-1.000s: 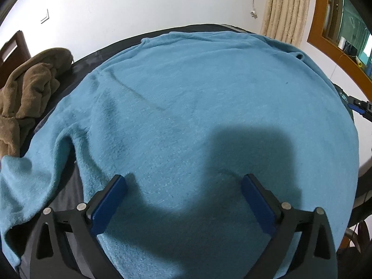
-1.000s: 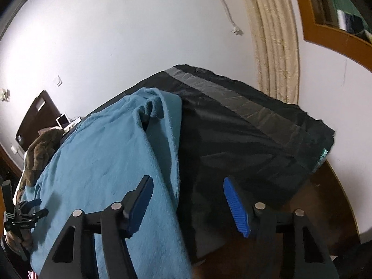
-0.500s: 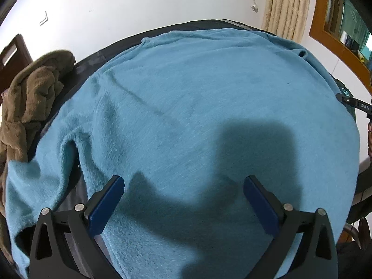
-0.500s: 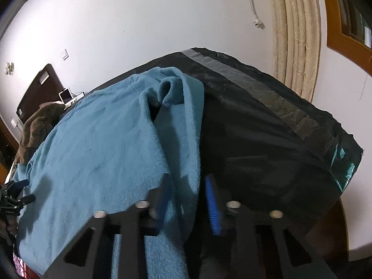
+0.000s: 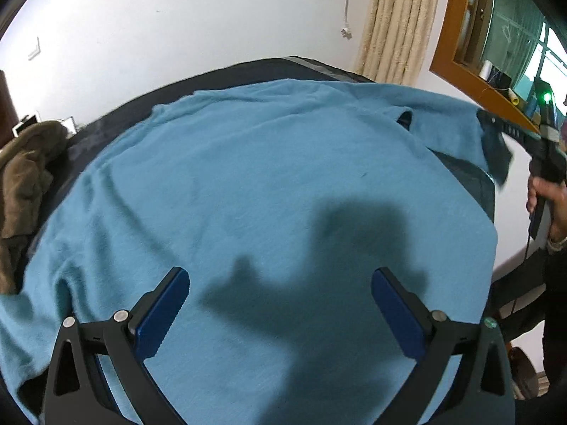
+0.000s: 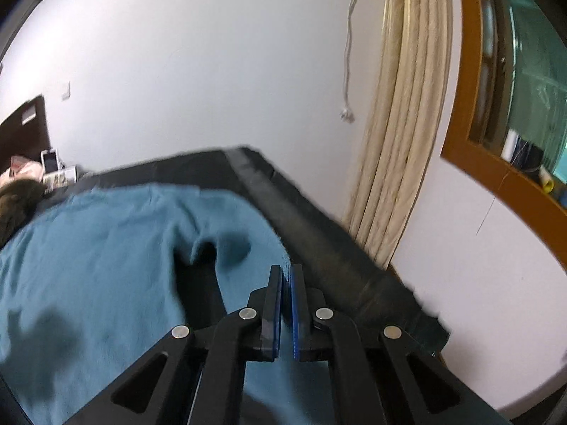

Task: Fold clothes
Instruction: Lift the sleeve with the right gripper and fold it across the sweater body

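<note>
A teal fleece garment (image 5: 269,191) lies spread over a dark table (image 5: 248,69). My left gripper (image 5: 280,304) is open and empty, hovering over the garment's near part. My right gripper (image 6: 287,276) is shut on the garment's right edge (image 6: 262,244) and lifts it off the dark table (image 6: 319,233). In the left wrist view the right gripper (image 5: 496,131) shows at the far right, holding the raised sleeve end in a person's hand.
A brown garment (image 5: 24,170) is heaped at the table's left end. A white wall, a cream curtain (image 6: 400,141) and a wood-framed window (image 6: 503,71) stand behind and right. The table's right edge (image 6: 389,290) drops off near the wall.
My right gripper closed on the teal garment's right edge and lifted it. The left gripper rose and drew back a little, staying open.
</note>
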A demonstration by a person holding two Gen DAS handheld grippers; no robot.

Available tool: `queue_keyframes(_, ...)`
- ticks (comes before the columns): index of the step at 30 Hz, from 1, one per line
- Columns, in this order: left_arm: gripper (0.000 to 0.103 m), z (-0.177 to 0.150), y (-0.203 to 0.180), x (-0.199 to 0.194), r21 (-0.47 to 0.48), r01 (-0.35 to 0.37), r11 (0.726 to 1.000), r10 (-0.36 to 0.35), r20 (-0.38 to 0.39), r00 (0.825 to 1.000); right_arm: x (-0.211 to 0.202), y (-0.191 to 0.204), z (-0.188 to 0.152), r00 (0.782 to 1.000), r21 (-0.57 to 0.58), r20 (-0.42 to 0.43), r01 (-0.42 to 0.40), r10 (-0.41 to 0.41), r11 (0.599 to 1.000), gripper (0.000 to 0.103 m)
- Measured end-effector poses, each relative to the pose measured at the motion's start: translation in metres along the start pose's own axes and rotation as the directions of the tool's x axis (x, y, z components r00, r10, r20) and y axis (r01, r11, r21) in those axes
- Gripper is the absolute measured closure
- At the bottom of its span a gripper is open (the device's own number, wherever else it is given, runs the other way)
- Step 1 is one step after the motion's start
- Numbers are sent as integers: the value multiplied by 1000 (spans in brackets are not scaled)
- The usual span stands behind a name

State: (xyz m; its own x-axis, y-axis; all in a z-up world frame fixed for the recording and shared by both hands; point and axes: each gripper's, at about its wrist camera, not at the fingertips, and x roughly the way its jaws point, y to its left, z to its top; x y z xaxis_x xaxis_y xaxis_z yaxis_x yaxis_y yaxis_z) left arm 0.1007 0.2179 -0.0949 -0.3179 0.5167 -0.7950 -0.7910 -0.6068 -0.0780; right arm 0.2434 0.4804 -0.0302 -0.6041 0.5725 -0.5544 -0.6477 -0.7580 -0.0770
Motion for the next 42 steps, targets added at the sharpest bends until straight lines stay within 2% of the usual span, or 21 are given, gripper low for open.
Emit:
queue_keyframes(3,0,3,-4,17,-11,20,1000,-20,-21,1000,9,-6,9,1000,32,-13,-25,25,999,98)
queue_keyframes(8,0,2,-3,40,-35,56,998,-58,-58,997,38,-34,-2,995,149,-63,-64,74,987,96)
queue_keyframes(9,0,2,-2,43,-38,57,998,-60,-64,996,42,-44,-6,995,183,-70,-57,70,981,90)
queue_keyframes(11,0,1,-1,45,-37,51,998,-53,-65,996,47,-63,-16,992,270,-82,-67,92,961,62)
queue_keyframes(12,0,0,0,46,-37,50,998,-52,-62,997,45,-74,-22,991,320,-72,-83,111,944,30)
queue_keyframes(13,0,1,1,46,-41,53,998,-55,-59,997,40,-85,-29,991,370,-51,-97,124,924,19)
queue_keyframes(14,0,1,1,47,-44,57,997,-59,-56,997,37,-94,-35,990,406,-35,-108,134,908,20)
queue_keyframes(22,0,2,2,51,-35,48,998,-50,-46,998,15,-117,-81,986,489,-39,-123,162,864,20)
queue_keyframes(27,0,1,4,50,-41,50,998,-52,-41,998,5,-104,-88,981,494,0,-171,196,853,20)
queue_keyframes(32,0,0,3,50,-42,47,998,-49,-35,998,3,-71,-70,973,436,22,-217,231,873,20)
queue_keyframes(37,0,-2,2,49,-34,41,999,-42,-29,999,35,-54,-52,988,491,-58,-99,145,866,20)
queue_keyframes(40,0,-2,3,48,-39,48,998,-49,-23,999,63,-50,-50,984,501,-138,-31,115,865,21)
queue_keyframes(42,0,-1,3,48,-43,52,998,-53,-22,998,71,-45,-50,982,465,-169,7,81,886,23)
